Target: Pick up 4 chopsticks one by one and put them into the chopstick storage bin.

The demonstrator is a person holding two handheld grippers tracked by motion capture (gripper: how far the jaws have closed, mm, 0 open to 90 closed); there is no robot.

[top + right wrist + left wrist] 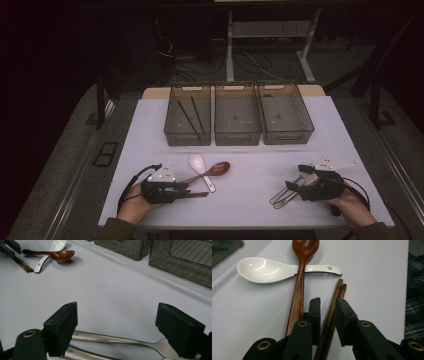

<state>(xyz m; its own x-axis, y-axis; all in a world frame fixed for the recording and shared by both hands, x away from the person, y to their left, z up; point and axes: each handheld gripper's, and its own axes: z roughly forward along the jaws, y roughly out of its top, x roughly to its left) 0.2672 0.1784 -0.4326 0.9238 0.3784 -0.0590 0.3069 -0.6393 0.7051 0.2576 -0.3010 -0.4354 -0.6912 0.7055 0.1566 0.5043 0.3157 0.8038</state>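
On the near left of the white surface (250, 150), the left tongs (197, 191) lie low with their jaws narrowed around a pair of dark wooden chopsticks (334, 305); in the left gripper view the sticks run up between the two black jaws, which stand close on either side of them, though a thin gap shows on one side, so whether they are truly pinched I cannot tell. Just beside the chopsticks lies a brown wooden spoon (298, 290), its handle crossing over the handle of a white ceramic spoon (262, 268) that lies crosswise beyond the jaw tips. From the high view, both spoons sit just right of the left tongs, the white bowl pointing far and left, the wooden bowl far and right. On the near right, the right tongs (294, 184) are spread wide over two metal forks (120, 340), whose silver handles lie flat on the surface side by side between the open jaws, not gripped. At the far side stand three grey see-through bins in a row: the left bin (171, 115) holds two dark sticks, while the middle bin (237, 137) and the right bin (305, 117) stand beside it, touching or nearly so.
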